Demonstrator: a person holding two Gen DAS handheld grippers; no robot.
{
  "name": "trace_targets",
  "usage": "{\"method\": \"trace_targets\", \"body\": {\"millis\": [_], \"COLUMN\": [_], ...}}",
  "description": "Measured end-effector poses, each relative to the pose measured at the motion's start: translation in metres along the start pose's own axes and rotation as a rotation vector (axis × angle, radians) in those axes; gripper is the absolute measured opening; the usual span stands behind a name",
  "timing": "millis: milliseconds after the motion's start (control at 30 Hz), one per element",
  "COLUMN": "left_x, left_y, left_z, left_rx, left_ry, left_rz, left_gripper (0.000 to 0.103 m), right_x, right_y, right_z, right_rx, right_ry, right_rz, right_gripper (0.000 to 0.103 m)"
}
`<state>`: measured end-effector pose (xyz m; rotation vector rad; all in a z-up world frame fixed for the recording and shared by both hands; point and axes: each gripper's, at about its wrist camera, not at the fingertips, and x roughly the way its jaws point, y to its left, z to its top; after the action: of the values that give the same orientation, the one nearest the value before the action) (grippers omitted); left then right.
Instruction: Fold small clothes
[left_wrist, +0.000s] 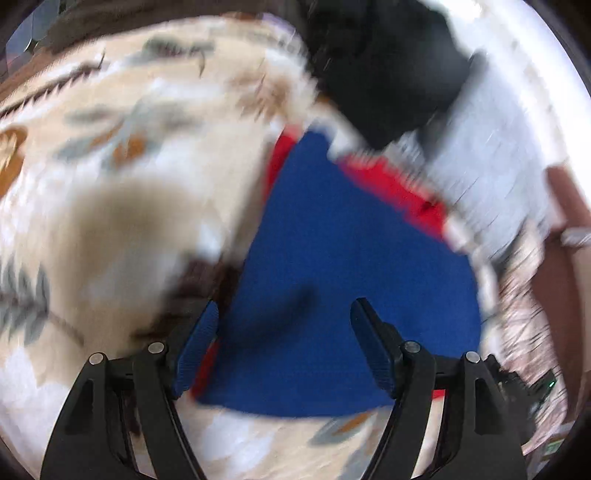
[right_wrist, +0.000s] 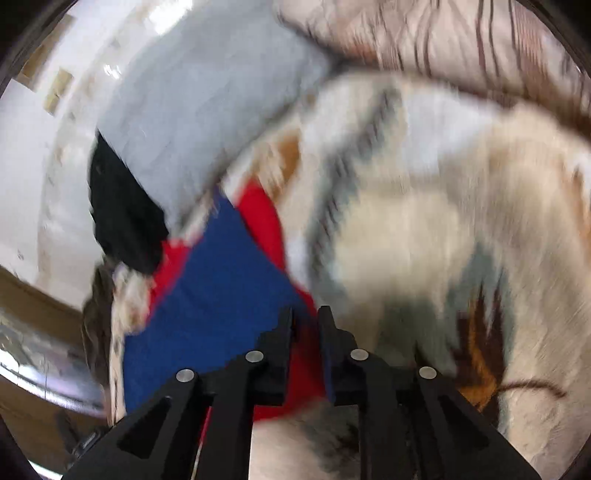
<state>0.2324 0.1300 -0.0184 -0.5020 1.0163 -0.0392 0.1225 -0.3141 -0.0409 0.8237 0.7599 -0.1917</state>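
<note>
Blue-and-red small knit garment (left_wrist: 354, 266) lay flat on the cream leaf-print fleece blanket (left_wrist: 110, 155). Your left gripper (left_wrist: 284, 328) hovered over it, jaws spread; your right gripper (right_wrist: 304, 325) had jaws nearly together, apparently pinching the red edge. You needed to keep that edge taut and aligned. Blur hid the hems; the black cloth (left_wrist: 384, 74) and grey pillow (right_wrist: 207, 103) were unclear.

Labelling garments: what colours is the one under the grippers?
Blue with red parts; left wrist view shows it best.
</note>
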Motion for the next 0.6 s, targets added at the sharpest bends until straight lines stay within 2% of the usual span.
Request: {"method": "trace_targets", "body": {"millis": [33,67,100,167,300,333,367,400,433,533,567,600], "left_x": [-0.002,-0.001,0.003,0.016,0.039,0.043,0.048,0.051,0.052,0.057,0.06,0.066], "left_y": [-0.005,-0.01,-0.016,-0.024,-0.034,-0.035,-0.034,-0.03,-0.026,-0.013,-0.012,-0.011], "left_z": [0.009,0.015,0.022,0.029,0.027,0.027,0.028,0.028,0.029,0.032,0.032,0.031], "left_rx": [0.014,0.035,0.07,0.11,0.19,0.201,0.203,0.192,0.175,0.117,0.111,0.115], "left_ry": [-0.029,-0.041,-0.048,-0.033,-0.034,-0.032,-0.03,-0.032,-0.031,-0.016,-0.01,0.002], "left_rz": [-0.001,0.001,-0.002,0.01,0.065,0.082,0.105,0.114,0.107,0.087,0.094,0.117], "left_gripper": [0.074,0.074,0.074,0.074,0.074,0.074,0.074,0.074,0.074,0.074,0.074,0.075], "right_x": [-0.003,0.001,0.009,0.031,0.086,0.098,0.103,0.104,0.099,0.075,0.072,0.079], "right_y": [0.01,0.022,0.031,0.045,0.054,0.055,0.059,0.066,0.075,0.072,0.067,0.058], "right_z": [0.007,0.017,0.023,0.036,0.042,0.04,0.036,0.031,0.029,0.04,0.044,0.045], "right_rx": [-0.034,-0.075,-0.099,-0.126,-0.161,-0.183,-0.234,-0.306,-0.368,-0.314,-0.289,-0.258], "right_ry": [-0.051,-0.063,-0.055,-0.048,0.029,0.052,0.051,0.033,-0.003,-0.096,-0.113,-0.082], "right_rz": [0.016,0.035,0.056,0.089,0.039,0.046,0.062,0.038,0.005,0.025,-0.003,-0.022], "right_gripper": [0.025,0.041,0.05,0.051,0.051,0.046,0.021,0.014,0.013,0.006,0.006,0.006]}}
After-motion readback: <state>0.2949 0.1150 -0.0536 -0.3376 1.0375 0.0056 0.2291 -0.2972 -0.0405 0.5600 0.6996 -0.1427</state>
